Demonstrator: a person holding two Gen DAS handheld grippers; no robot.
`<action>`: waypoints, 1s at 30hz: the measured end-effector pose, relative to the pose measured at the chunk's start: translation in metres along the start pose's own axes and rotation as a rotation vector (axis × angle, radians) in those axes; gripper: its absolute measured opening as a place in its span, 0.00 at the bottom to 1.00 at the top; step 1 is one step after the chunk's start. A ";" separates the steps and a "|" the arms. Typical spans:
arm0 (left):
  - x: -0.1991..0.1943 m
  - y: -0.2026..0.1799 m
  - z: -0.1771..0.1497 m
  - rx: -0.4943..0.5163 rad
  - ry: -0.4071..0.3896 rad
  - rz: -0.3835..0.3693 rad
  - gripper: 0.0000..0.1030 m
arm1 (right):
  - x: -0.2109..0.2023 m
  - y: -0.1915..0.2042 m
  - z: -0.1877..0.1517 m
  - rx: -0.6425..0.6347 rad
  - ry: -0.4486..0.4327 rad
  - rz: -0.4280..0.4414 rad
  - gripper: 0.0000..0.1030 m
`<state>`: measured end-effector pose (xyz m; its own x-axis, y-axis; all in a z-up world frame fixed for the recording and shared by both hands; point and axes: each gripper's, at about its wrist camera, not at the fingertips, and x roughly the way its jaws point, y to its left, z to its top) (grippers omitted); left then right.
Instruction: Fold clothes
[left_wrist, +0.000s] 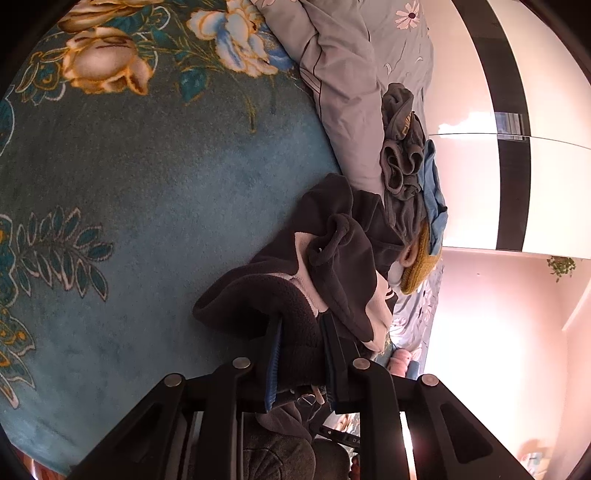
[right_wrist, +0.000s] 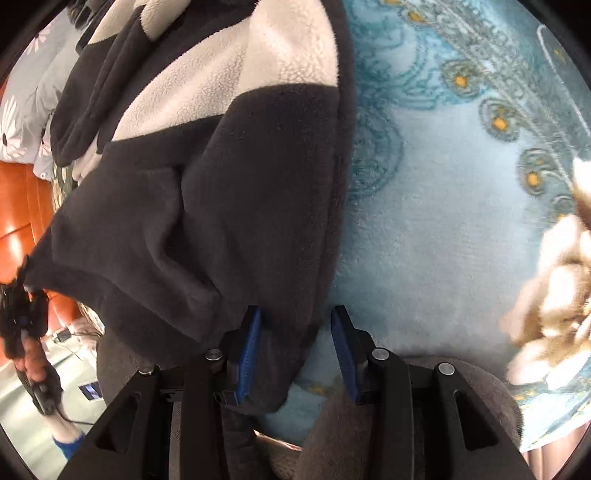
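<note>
A dark grey and cream fleece garment (left_wrist: 332, 266) hangs bunched over the teal floral blanket (left_wrist: 147, 184). My left gripper (left_wrist: 301, 354) is shut on a thick fold of its dark edge. In the right wrist view the same fleece (right_wrist: 207, 177) spreads wide at the left, with cream panels at the top. My right gripper (right_wrist: 295, 350) stands partly open, with the fleece's corner lying between its blue pads (right_wrist: 249, 350) and a clear gap at the right pad. The left gripper also shows far left in the right wrist view (right_wrist: 22, 317), holding the fleece's other corner.
A grey floral duvet (left_wrist: 351, 92) lies bunched beyond the fleece. A pile of clothes (left_wrist: 406, 166) with grey, blue and mustard pieces sits on it. A pale blue patterned blanket (right_wrist: 461, 221) lies under the right gripper. An orange wooden bed frame (right_wrist: 22, 221) is at the left.
</note>
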<state>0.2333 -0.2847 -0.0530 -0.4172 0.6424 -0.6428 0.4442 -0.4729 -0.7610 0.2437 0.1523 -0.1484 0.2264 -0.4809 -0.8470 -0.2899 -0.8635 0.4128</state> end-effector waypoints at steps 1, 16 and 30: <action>-0.001 0.001 -0.001 0.001 -0.001 0.001 0.20 | 0.000 0.000 0.000 0.007 -0.009 0.023 0.33; -0.005 -0.019 0.032 -0.037 -0.008 -0.168 0.20 | -0.143 0.008 0.029 -0.027 -0.306 0.604 0.07; 0.119 -0.045 0.169 -0.136 -0.003 -0.132 0.23 | -0.111 -0.052 0.199 0.421 -0.306 0.813 0.09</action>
<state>0.0300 -0.2889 -0.1100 -0.4816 0.6913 -0.5387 0.4888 -0.2983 -0.8198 0.0487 0.2809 -0.1422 -0.4257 -0.7960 -0.4303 -0.5745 -0.1297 0.8082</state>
